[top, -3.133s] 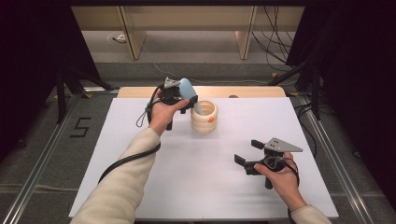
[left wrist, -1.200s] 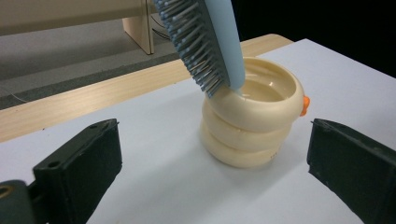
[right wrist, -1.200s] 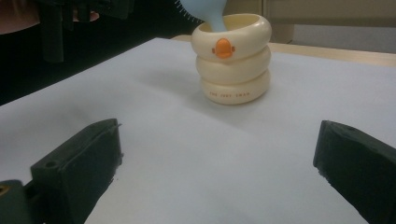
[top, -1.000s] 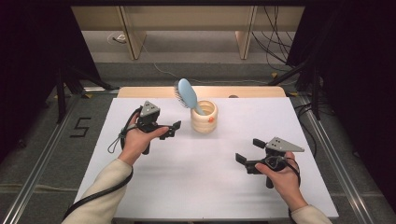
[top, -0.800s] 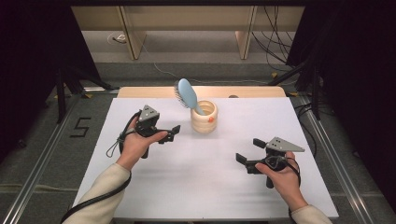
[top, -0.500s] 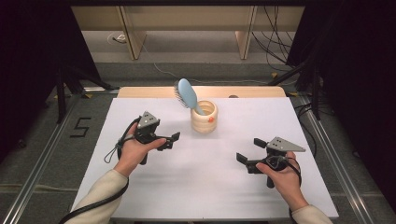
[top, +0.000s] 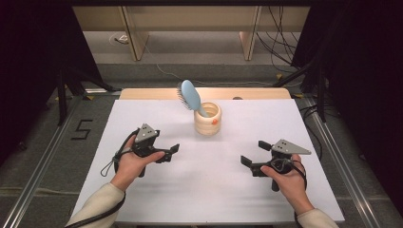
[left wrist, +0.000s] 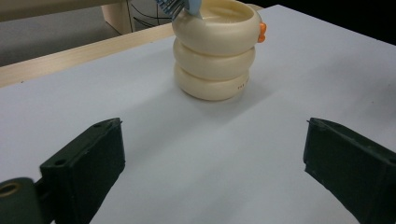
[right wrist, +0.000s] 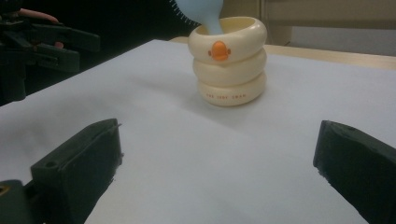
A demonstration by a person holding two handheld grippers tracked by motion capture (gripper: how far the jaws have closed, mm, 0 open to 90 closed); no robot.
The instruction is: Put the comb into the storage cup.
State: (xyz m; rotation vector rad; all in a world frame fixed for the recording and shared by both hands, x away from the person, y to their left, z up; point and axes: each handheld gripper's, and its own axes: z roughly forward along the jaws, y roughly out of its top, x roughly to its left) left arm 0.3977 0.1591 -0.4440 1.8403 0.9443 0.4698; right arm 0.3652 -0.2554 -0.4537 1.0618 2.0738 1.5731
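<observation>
Left gripper [top: 172, 151]: jaws spread wide w/ nothing between them, only bare white table [top: 214, 190] showing in the gap in the left gripper view. They point to the right and a bit away from the person, roughly toward the cup [top: 207, 118]. The left hand [top: 130, 161] wraps the grip from below, forearm in a cream sleeve coming up from the bottom-left edge, cable looping off beside the wrist. Right gripper [top: 247, 164]: jaws also wide apart, empty, pointing left across the table; right hand [top: 287, 178] holds it from behind, forearm entering at bottom right, grey three-cornered plate on top. Both grippers sit low over the near half of the table, well apart from each other and from the cup. The cup is cream, shaped like three stacked rings, w/ an orange beak mark on its side, and stands upright near the far middle of the table. A light blue hairbrush [top: 188, 95] stands in it handle-down, head tilted up and to the left, bristles facing left.
</observation>
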